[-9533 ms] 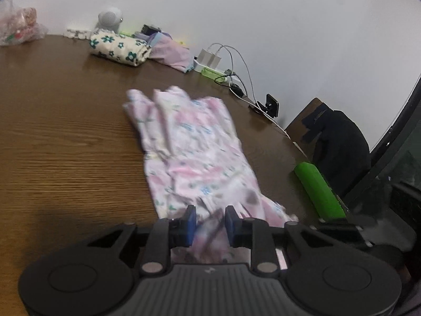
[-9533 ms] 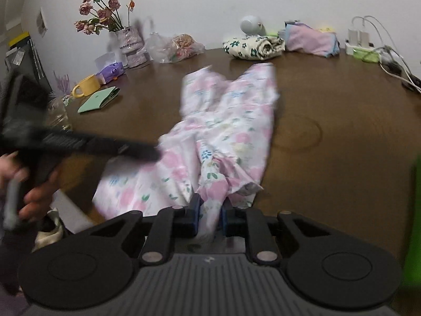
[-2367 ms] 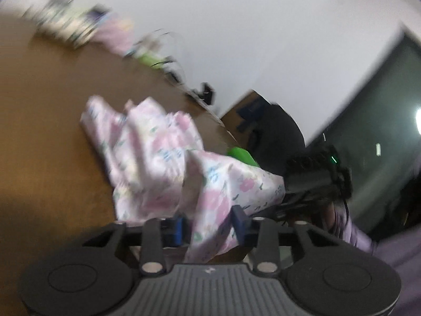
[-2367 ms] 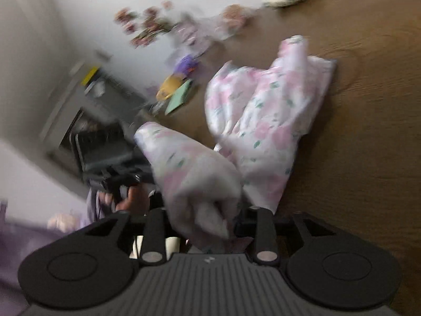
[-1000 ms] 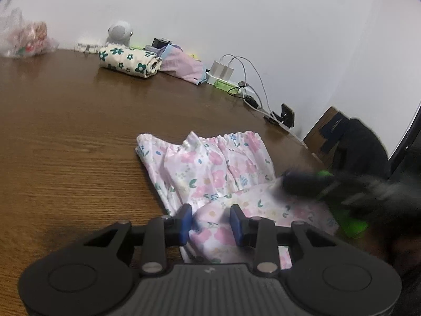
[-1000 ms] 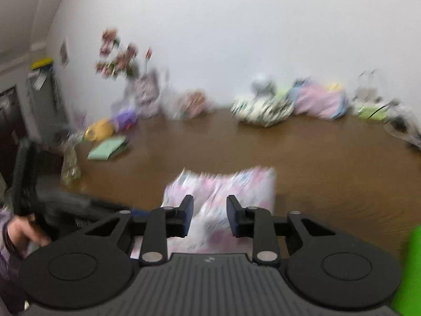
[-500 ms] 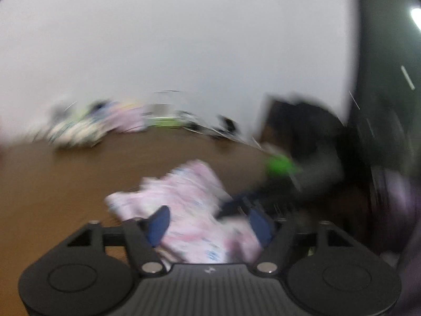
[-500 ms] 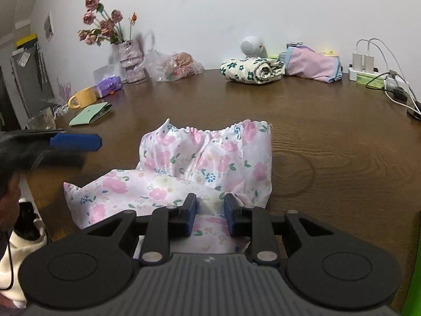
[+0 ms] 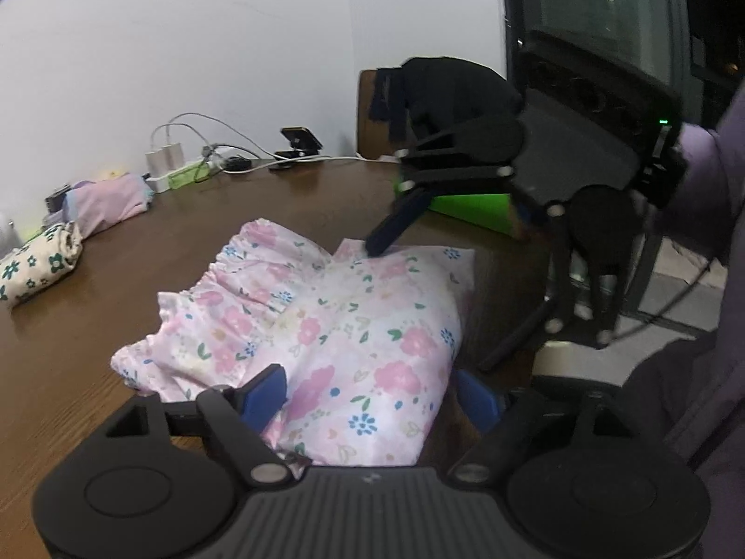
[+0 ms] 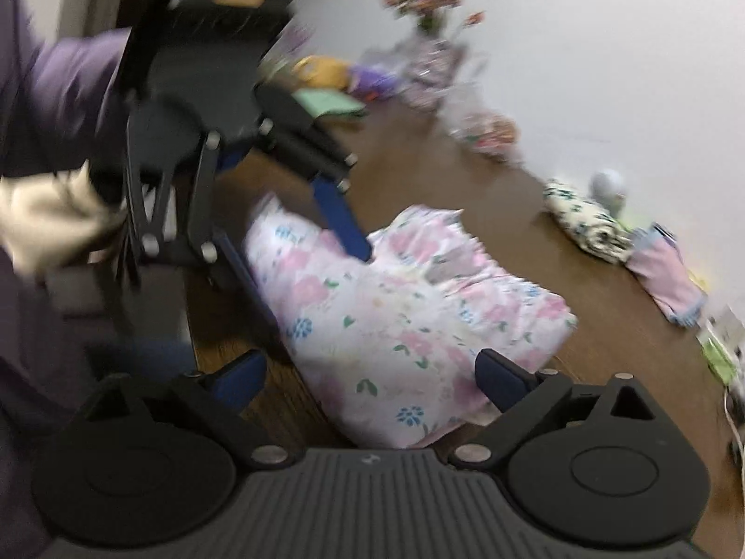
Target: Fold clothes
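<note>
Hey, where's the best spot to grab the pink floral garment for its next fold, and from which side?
Probably the ruffled, gathered edge of the pink floral garment, the side away from the person. It sits raised and bunched off the wooden table, giving a lip to pinch. Come in low from the near side, over the folded bulk. The left claw and right claw are both opening, cloth lying between them unpinched.

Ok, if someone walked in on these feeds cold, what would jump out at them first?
The pink floral garment, folded into a puffy bundle on the brown table, fills the middle of both views. Both tongs are opening around it: the left tongs straddle its near end without pressing, and the right tongs do the same from the opposite side. Behind, a folded flower-print cloth and a pink one sit along the wall.
</note>
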A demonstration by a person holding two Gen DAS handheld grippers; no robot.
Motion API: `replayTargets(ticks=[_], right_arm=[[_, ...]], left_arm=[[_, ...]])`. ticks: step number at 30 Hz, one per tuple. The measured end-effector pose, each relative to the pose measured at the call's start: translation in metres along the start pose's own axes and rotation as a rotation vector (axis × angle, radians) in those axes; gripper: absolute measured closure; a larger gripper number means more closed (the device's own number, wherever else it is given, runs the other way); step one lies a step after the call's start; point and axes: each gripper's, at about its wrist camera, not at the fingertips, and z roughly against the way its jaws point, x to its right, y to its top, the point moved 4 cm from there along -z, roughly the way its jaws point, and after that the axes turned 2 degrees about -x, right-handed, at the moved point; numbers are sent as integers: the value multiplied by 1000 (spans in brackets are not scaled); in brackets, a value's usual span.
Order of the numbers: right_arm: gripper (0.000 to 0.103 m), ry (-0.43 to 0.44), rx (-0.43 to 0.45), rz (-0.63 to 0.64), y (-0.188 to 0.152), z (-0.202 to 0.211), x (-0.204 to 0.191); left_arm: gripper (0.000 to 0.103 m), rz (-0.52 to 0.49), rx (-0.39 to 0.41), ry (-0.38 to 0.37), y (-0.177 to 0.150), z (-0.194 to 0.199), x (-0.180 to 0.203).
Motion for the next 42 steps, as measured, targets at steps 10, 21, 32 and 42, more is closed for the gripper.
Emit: replayTargets(ticks=[10, 21, 32, 42], right_arm=[[24, 215, -150, -200, 11, -29, 36], [43, 528, -220, -601, 6, -15, 49], [10, 255, 73, -239, -14, 27, 1], [69, 537, 109, -814, -47, -6, 41]], left_arm=[[21, -233, -94, 167, 1, -11, 12], [44, -290, -74, 102, -3, -8, 38], [66, 243, -65, -335, -8, 1, -26], [45, 429, 21, -308, -1, 21, -50]])
